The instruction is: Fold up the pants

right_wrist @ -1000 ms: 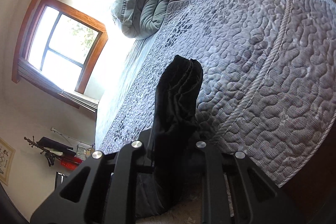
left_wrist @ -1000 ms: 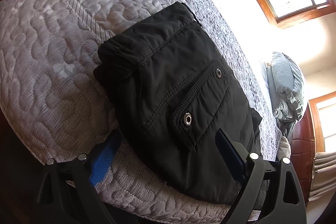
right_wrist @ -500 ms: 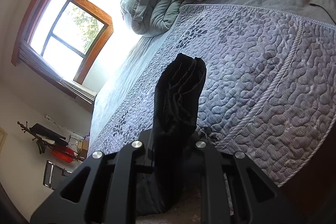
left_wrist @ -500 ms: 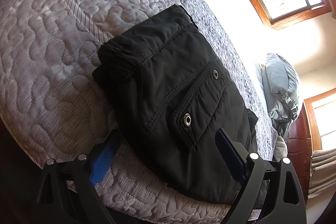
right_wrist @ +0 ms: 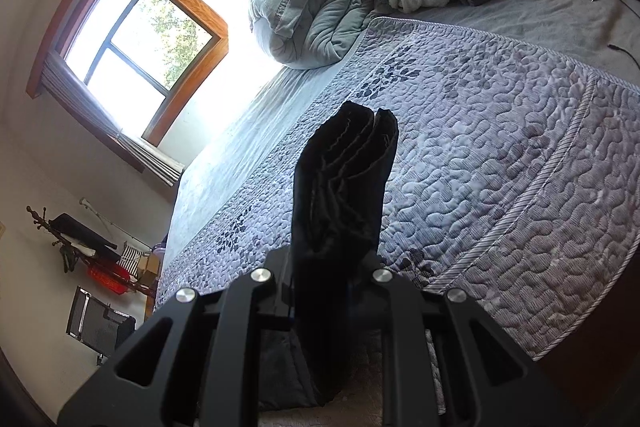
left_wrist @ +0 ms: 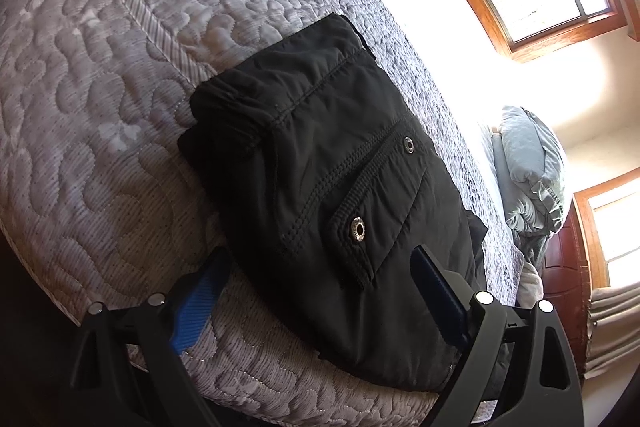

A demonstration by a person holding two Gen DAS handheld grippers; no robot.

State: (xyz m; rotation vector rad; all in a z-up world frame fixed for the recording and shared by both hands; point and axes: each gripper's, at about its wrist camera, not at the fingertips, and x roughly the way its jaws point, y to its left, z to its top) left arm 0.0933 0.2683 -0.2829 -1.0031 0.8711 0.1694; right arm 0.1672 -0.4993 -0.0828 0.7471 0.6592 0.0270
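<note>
Black cargo pants (left_wrist: pixel 340 195) soft, light, prob slippery. R gripper (right_wrist: pixel 326 267) clamps stacked edge; L gripper (left_wrist: pixel 320 291) wide open, empty; grab thick edge at 9 o'clock.

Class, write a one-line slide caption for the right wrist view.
Right tool shut on folded black pants, held above a quilted bed.

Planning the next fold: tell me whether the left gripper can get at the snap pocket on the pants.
Probably yes. The left gripper is open and the pocket flap on the black pants lies face up just ahead of its fingers, with nothing covering it.
</note>
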